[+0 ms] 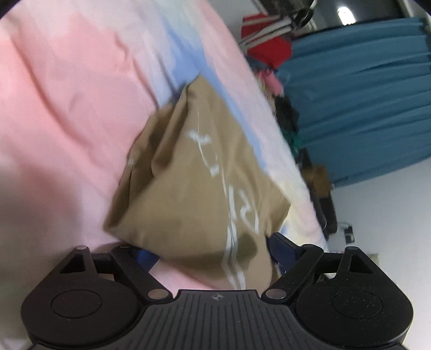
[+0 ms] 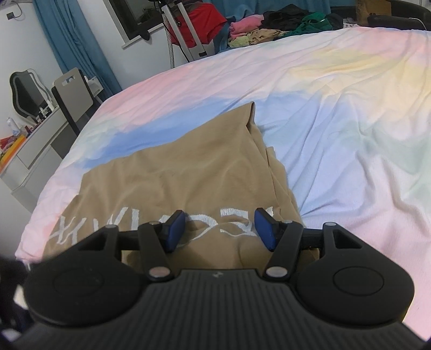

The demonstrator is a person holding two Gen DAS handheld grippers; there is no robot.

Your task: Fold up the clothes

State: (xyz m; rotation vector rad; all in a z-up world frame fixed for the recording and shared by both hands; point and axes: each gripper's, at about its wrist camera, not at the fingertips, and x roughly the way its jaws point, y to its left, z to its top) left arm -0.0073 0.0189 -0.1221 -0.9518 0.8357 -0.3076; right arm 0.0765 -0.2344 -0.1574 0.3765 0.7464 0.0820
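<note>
A tan garment [image 2: 188,175] with white lettering lies partly folded on the pastel bedsheet [image 2: 336,107]. My right gripper [image 2: 219,228] hovers just over its near lettered part, its blue pads [image 2: 175,228] apart and open with nothing pinched. In the left wrist view, which is tilted and blurred, the same tan garment [image 1: 204,172] spreads across the pink sheet [image 1: 67,107]. Its near edge drapes between the wide jaws of my left gripper [image 1: 212,253]. The blue pads [image 1: 280,245] stand clear on either side of the cloth and do not press on it.
A pile of mixed clothes [image 2: 269,27] sits at the bed's far edge, beside a red item [image 2: 199,24] on a white stand. A blue curtain [image 1: 363,107] hangs beyond. A grey desk [image 2: 35,150] and a chair [image 2: 70,99] stand off the bed's left side.
</note>
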